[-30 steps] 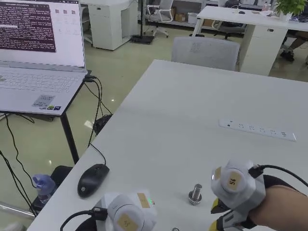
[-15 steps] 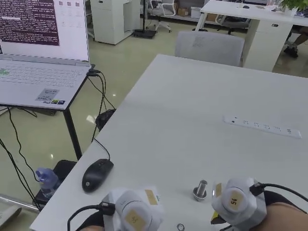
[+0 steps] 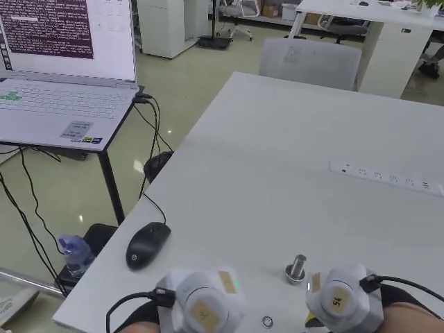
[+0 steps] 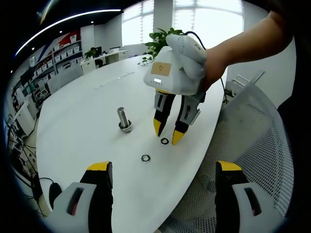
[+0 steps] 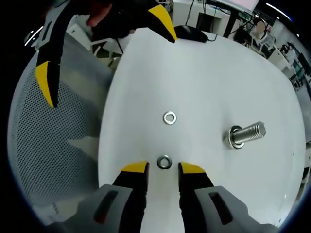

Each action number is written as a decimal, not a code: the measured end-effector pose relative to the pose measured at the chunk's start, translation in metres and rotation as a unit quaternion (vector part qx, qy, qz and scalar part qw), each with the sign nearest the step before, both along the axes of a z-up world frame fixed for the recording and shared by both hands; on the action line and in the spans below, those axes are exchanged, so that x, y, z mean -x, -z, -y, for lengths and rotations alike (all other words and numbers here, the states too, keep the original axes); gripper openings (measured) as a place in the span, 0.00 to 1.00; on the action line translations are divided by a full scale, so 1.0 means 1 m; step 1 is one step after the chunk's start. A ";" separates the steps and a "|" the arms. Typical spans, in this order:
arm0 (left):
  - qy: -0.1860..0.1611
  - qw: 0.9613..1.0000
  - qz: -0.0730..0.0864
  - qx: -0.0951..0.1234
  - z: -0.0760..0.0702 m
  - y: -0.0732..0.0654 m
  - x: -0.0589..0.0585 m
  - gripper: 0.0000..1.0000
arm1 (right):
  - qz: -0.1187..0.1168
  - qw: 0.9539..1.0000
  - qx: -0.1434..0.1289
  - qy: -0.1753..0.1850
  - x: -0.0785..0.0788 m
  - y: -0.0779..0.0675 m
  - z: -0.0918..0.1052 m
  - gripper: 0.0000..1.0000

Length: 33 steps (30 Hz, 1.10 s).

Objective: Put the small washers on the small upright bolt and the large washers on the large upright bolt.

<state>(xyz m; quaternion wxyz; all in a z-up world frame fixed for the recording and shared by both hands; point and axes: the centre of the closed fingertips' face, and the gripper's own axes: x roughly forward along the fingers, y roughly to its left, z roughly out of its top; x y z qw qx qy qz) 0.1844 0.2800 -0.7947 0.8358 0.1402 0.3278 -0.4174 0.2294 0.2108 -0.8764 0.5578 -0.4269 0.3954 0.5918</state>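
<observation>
1. Straddling a washer [image 5: 164, 162], the right tongs [image 5: 163, 168] point down at the counter [image 5: 204, 77] with only a narrow gap. The washer lies flat between the two yellow tips, and a little space shows on each side of it.
2. A second washer [image 5: 169, 117] lies flat on the counter just beyond the first one, apart from it and near the counter's edge.
3. The bolt [image 5: 245, 134] stands upright to the side of both washers and touches neither. A ring shows at its foot, but I cannot tell if this is a washer or a part of the bolt.
4. The left tongs [image 4: 164, 167] are wide open and hold nothing. They face the right tongs from the other side of the washers.
5. Farther on, in the head view, a black mouse [image 3: 147, 244] lies by the left edge of the counter, and a white power strip [image 3: 385, 177] lies well apart on the right.
6. Beyond the counter, a laptop [image 3: 62, 69] stands open on a side stand at the left, and a grey chair [image 3: 309, 62] is at the far end.
</observation>
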 end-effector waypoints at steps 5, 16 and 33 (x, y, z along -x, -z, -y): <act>0.000 1.000 -0.001 0.001 -0.001 0.001 0.002 0.87 | 0.002 1.000 -0.001 0.007 -0.001 0.000 0.000 0.24; -0.004 1.000 0.003 0.003 -0.003 -0.001 0.003 0.87 | 0.010 1.000 0.010 -0.002 0.002 0.001 -0.002 0.16; -0.009 1.000 0.004 0.002 -0.003 -0.002 0.003 0.86 | 0.006 0.999 0.024 0.022 0.000 0.001 0.000 0.13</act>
